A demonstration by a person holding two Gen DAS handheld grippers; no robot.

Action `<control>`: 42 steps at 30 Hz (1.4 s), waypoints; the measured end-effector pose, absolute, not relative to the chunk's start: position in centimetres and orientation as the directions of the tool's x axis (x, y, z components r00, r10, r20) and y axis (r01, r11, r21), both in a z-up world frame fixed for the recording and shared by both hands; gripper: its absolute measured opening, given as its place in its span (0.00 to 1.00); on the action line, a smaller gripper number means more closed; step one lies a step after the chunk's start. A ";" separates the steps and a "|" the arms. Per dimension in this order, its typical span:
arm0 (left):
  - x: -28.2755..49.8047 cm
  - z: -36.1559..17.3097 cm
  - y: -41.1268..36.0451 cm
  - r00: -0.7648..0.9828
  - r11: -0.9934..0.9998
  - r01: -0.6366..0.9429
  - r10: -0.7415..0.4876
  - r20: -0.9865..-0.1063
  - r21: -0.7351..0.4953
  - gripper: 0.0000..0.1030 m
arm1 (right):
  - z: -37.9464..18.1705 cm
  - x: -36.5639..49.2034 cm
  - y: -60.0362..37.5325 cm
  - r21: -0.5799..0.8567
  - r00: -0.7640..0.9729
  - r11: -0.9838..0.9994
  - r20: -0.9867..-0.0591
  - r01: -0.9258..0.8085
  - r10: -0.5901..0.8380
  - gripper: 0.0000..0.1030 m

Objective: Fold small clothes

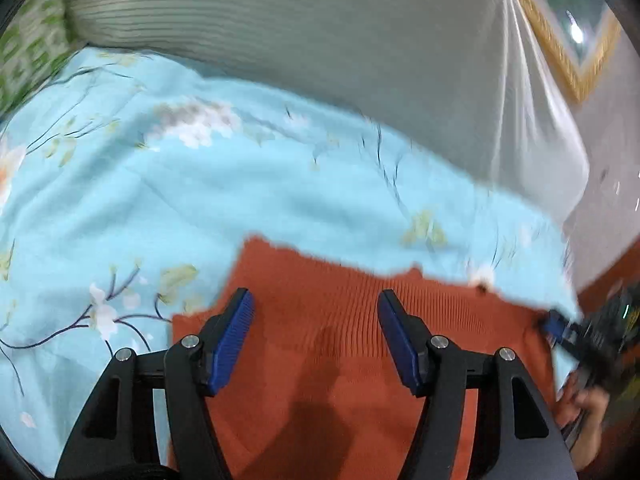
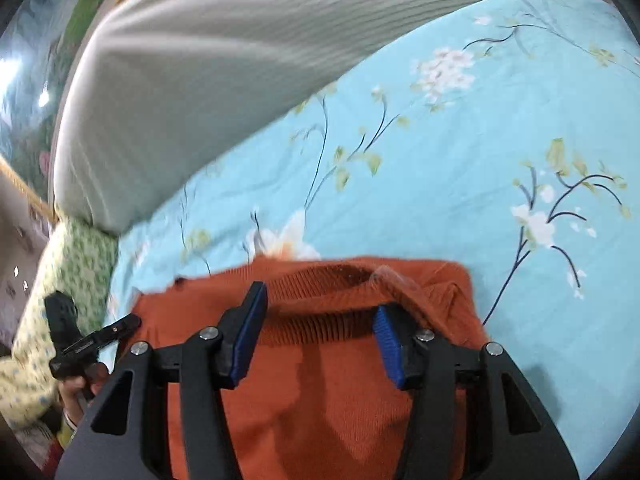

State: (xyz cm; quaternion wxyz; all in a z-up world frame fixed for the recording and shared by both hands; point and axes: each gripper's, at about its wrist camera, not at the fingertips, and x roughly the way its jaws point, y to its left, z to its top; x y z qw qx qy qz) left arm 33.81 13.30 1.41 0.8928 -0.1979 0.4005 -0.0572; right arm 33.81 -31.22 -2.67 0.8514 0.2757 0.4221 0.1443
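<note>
Blue-padded jaws of the left gripper (image 1: 316, 316) stand wide apart, nothing between them, hovering just above the orange knit sweater (image 1: 320, 360). Same on the other side: the right gripper (image 2: 320, 320) is spread open and empty, its pads straddling the ribbed collar (image 2: 320, 280) without pressing on it. The garment lies directly below and ahead of both, filling the lower middle of each view, its top edge running across the frame from left to right. Each gripper shows at the other's frame edge, so they flank it; the right looks nearer the neckline. It looks like thick ribbed wool, partly folded, lying fairly flat on the pale blue flowered bedsheet (image 2: 460, 160), with a grey striped pillow (image 1: 280, 20) beyond.
</note>
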 end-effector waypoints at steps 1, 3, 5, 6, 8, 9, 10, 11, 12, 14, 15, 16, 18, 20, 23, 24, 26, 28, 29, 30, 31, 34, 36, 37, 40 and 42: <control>33.6 1.4 13.5 0.680 0.907 -0.069 -0.262 -0.685 -0.415 0.63 | -2.4 33.4 -31.2 0.585 0.625 0.811 -0.632 -0.003 0.458 0.53; 33.2 1.5 13.3 0.680 0.904 -0.072 -0.265 -0.683 -0.422 0.63 | -1.7 32.4 -31.7 0.592 0.658 0.806 -0.613 0.016 0.438 0.53; 31.7 1.5 12.7 0.679 0.914 -0.070 -0.250 -0.690 -0.400 0.63 | -1.0 31.3 -32.4 0.609 0.673 0.793 -0.592 0.014 0.443 0.53; 31.1 1.6 13.0 0.680 0.915 -0.071 -0.246 -0.690 -0.396 0.63 | -1.0 30.9 -32.6 0.599 0.675 0.800 -0.602 0.030 0.425 0.53; 28.7 1.8 12.7 0.689 0.906 -0.064 -0.263 -0.675 -0.419 0.63 | -0.4 29.3 -32.8 0.607 0.671 0.794 -0.604 0.038 0.430 0.53; 28.0 1.8 12.4 0.690 0.899 -0.054 -0.281 -0.667 -0.435 0.63 | -0.3 28.4 -32.7 0.620 0.665 0.784 -0.596 0.026 0.450 0.53; 26.6 1.9 12.1 0.692 0.889 -0.038 -0.306 -0.654 -0.457 0.63 | -0.2 27.2 -32.5 0.631 0.654 0.776 -0.591 0.010 0.472 0.53; 24.9 2.0 11.6 0.698 0.881 -0.025 -0.324 -0.639 -0.473 0.63 | -0.1 26.3 -32.0 0.635 0.645 0.773 -0.588 -0.005 0.487 0.54; 23.6 2.1 11.2 0.703 0.875 -0.016 -0.334 -0.628 -0.483 0.64 | -0.1 24.9 -31.3 0.642 0.634 0.766 -0.578 -0.036 0.514 0.54; 20.3 2.1 10.4 0.710 0.858 0.003 -0.363 -0.603 -0.513 0.66 | -0.2 22.4 -30.4 0.651 0.606 0.754 -0.567 -0.086 0.558 0.54; 19.3 1.9 9.9 0.708 0.851 0.004 -0.373 -0.599 -0.525 0.67 | -0.5 21.1 -29.9 0.655 0.580 0.747 -0.567 -0.112 0.584 0.54; 18.0 1.7 9.8 0.705 0.845 0.005 -0.382 -0.598 -0.534 0.67 | -0.9 20.2 -29.5 0.663 0.559 0.737 -0.566 -0.129 0.607 0.54; 16.1 1.2 9.3 0.692 0.835 -0.006 -0.394 -0.605 -0.550 0.67 | -1.7 18.1 -29.0 0.674 0.522 0.725 -0.571 -0.142 0.633 0.54; 14.3 0.5 9.3 0.682 0.820 -0.033 -0.400 -0.612 -0.572 0.71 | -2.0 16.8 -29.0 0.656 0.517 0.742 -0.592 -0.136 0.618 0.54; 12.3 -0.6 9.7 0.671 0.831 -0.079 -0.364 -0.646 -0.550 0.72 | -2.4 15.0 -30.0 0.615 0.545 0.785 -0.634 -0.077 0.549 0.54; 11.7 -0.9 10.0 0.669 0.832 -0.086 -0.360 -0.651 -0.548 0.72 | -2.7 14.7 -30.6 0.602 0.548 0.798 -0.655 -0.038 0.520 0.53; 10.7 -1.4 10.8 0.667 0.817 -0.116 -0.357 -0.654 -0.565 0.72 | -3.0 13.7 -32.4 0.628 0.565 0.778 -0.646 0.012 0.513 0.53; 9.9 -1.9 12.0 0.663 0.797 -0.145 -0.362 -0.655 -0.586 0.72 | -2.9 12.7 -34.0 0.642 0.589 0.765 -0.638 0.053 0.495 0.53; 9.4 -2.2 12.7 0.665 0.791 -0.180 -0.341 -0.665 -0.585 0.72 | -2.8 12.5 -34.3 0.641 0.595 0.765 -0.639 0.062 0.487 0.53; 9.1 -2.5 13.3 0.665 0.785 -0.205 -0.326 -0.672 -0.585 0.72 | -2.6 12.3 -34.6 0.648 0.600 0.759 -0.633 0.064 0.490 0.53; 8.7 -2.7 14.0 0.663 0.775 -0.232 -0.316 -0.679 -0.588 0.72 | -2.3 12.0 -34.8 0.648 0.607 0.759 -0.630 0.066 0.485 0.53; 7.3 -3.3 15.7 0.680 0.712 -0.270 -0.335 -0.652 -0.648 0.72 | -1.1 11.0 -35.0 0.640 0.625 0.765 -0.626 0.069 0.467 0.54; 6.9 -3.3 15.8 0.684 0.696 -0.275 -0.343 -0.644 -0.663 0.72 | -0.7 10.4 -35.0 0.678 0.633 0.733 -0.589 0.050 0.501 0.54; 6.8 -3.3 15.7 0.687 0.694 -0.278 -0.340 -0.642 -0.664 0.72 | -0.5 10.1 -34.9 0.691 0.637 0.722 -0.576 0.044 0.512 0.54; 7.1 -3.3 15.1 0.693 0.694 -0.297 -0.316 -0.648 -0.656 0.74 | -0.2 9.8 -34.0 0.699 0.635 0.715 -0.560 0.018 0.531 0.54; 7.8 -3.4 14.6 0.707 0.686 -0.310 -0.297 -0.642 -0.659 0.74 | -0.1 9.7 -33.3 0.700 0.625 0.714 -0.560 0.005 0.544 0.54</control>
